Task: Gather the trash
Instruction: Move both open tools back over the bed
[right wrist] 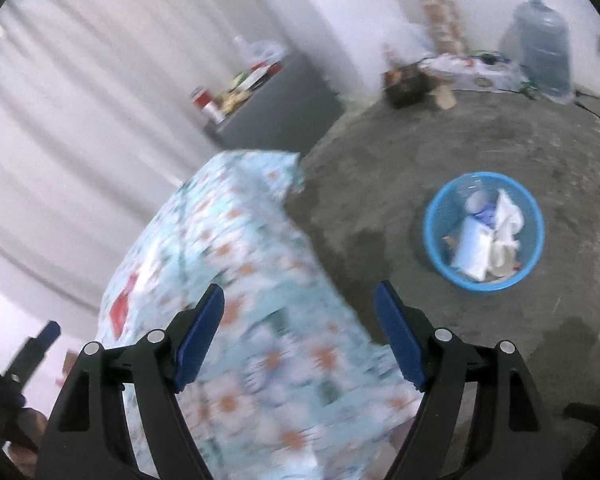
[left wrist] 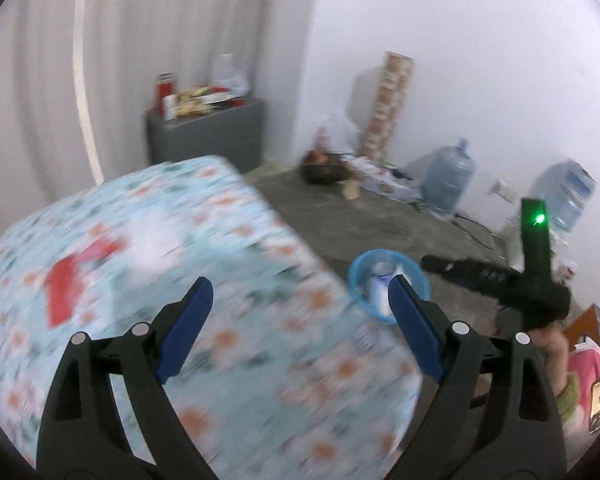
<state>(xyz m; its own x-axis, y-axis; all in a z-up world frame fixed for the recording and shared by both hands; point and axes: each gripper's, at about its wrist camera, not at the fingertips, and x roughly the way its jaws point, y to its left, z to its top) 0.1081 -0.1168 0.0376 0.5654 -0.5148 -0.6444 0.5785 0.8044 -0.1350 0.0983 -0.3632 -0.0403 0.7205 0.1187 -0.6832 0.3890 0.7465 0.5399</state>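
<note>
The round blue plastic waste basket (right wrist: 483,231), already holding crumpled white paper (right wrist: 504,220), sits on the grey concrete floor (right wrist: 380,184) ahead and right of my right gripper (right wrist: 300,336). My left gripper (left wrist: 300,320) is spread wide like the right one, both empty above the floral-cloth table (left wrist: 220,280). With views this blurred, I risk misjudging the red scrap (left wrist: 66,292).

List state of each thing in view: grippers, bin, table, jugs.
left gripper: open, empty.
right gripper: open, empty.
blue bin: upright on floor, holds white paper trash.
table: covered by floral cloth; red item lying on it.
water jug: upright on floor by wall.
</note>
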